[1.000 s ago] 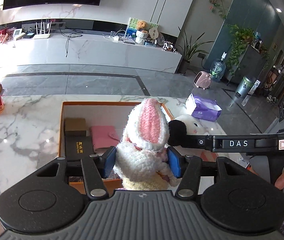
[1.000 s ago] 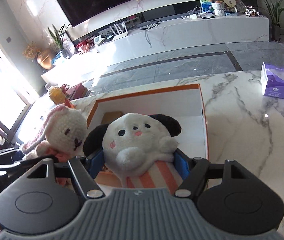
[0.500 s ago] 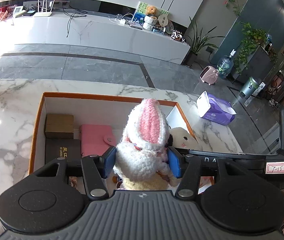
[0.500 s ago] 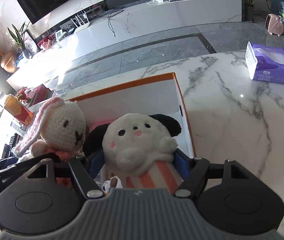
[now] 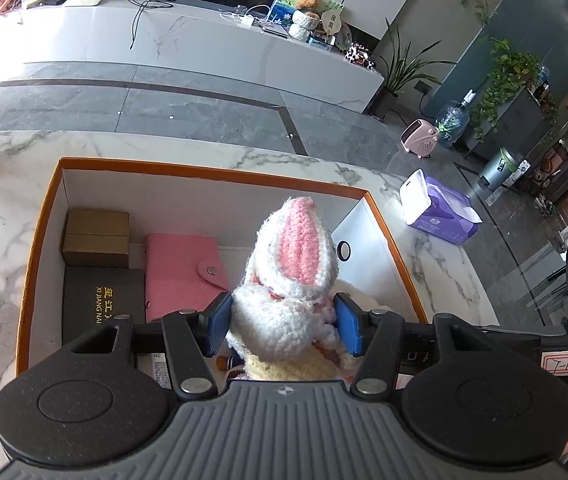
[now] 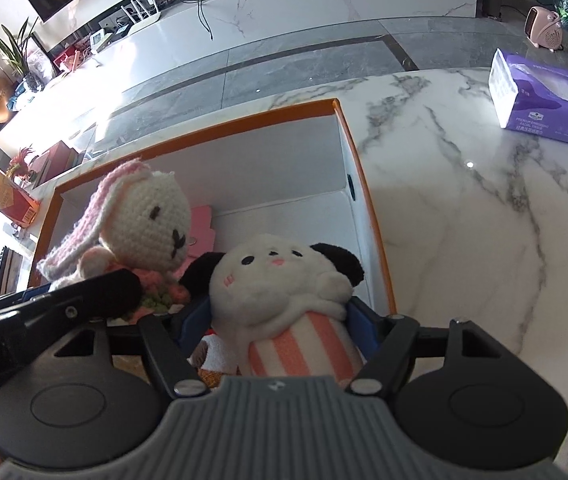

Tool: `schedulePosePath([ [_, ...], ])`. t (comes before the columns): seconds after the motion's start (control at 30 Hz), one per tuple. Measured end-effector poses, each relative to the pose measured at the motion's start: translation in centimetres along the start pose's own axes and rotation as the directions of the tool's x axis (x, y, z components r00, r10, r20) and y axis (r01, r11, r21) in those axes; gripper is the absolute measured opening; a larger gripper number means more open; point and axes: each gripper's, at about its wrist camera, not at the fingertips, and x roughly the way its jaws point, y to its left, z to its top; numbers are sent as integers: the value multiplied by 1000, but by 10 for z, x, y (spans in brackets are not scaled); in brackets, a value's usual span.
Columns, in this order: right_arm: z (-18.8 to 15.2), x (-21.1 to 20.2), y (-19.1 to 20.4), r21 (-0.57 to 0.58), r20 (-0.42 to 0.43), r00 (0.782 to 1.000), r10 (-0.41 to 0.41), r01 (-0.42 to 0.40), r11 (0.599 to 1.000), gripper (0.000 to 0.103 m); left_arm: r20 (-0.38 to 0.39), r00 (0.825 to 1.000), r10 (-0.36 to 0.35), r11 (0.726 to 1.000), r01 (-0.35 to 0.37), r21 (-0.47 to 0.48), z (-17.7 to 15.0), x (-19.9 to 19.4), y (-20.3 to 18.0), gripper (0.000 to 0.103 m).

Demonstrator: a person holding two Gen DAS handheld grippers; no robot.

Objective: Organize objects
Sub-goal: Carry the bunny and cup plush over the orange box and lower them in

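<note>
**mod_kai:** Tilting down over the orange-rimmed box (image 5: 40,240), both of them. The left gripper (image 5: 282,326) points steeply into the middle of it, and the right gripper (image 6: 280,320) hangs just beside it on the right, aimed even steeper.

**pixelgran:** What are the fingers doing?

**mod_kai:** Left has its 2 blue pads (image 5: 217,322) pressed into the sides of the crocheted rabbit (image 5: 290,280), fairly wide since the toy is chunky. Rabbit sits upright, pink ear up, above the box floor.

**pixelgran:** And the other?

**mod_kai:** Same deal. Right blue pads squeeze the striped body of the white plush dog (image 6: 284,292), black ears, also held over the box near its right wall.

**pixelgran:** Anything already in there?

**mod_kai:** Pink wallet (image 5: 182,272), black case (image 5: 98,304), brown carton (image 5: 96,238) along the left. Purple tissue pack (image 6: 540,100) sits well apart on the marble table (image 6: 484,220).
</note>
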Motion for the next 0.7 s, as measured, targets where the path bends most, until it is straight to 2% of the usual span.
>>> schedulePosePath([
  [0.13,1,-3,-3,-12,-38,999,21,-22,1000,73,-20,1000,-7,1000,6,-17,-1,6,6,64],
  [0.23,1,-7,-4,-30,-49,999,23,-24,999,66,-38,999,-21,999,20,-28,-2,10,8,64],
  [0.37,1,-4,-5,-56,-96,995,18,-24,998,31,-48,999,-21,1000,20,-16,-1,15,4,64],
  [0.4,0,0,-5,-61,-117,993,11,-19,998,26,-49,999,-21,1000,21,-12,-1,15,3,64],
  [0.47,-2,5,-4,-97,-131,991,-20,7,995,10,-46,999,-22,1000,22,6,1,15,-1,64],
  [0.5,-3,6,-3,-119,-129,991,-35,19,993,10,-43,999,-19,1000,20,22,2,15,-3,64],
  [0.6,-2,1,-7,-99,-131,991,11,-24,995,13,-40,999,1,994,3,107,8,19,-17,64],
  [0.7,5,-18,-9,-134,-48,999,5,-11,991,15,-41,999,28,969,-18,247,15,23,-34,64],
])
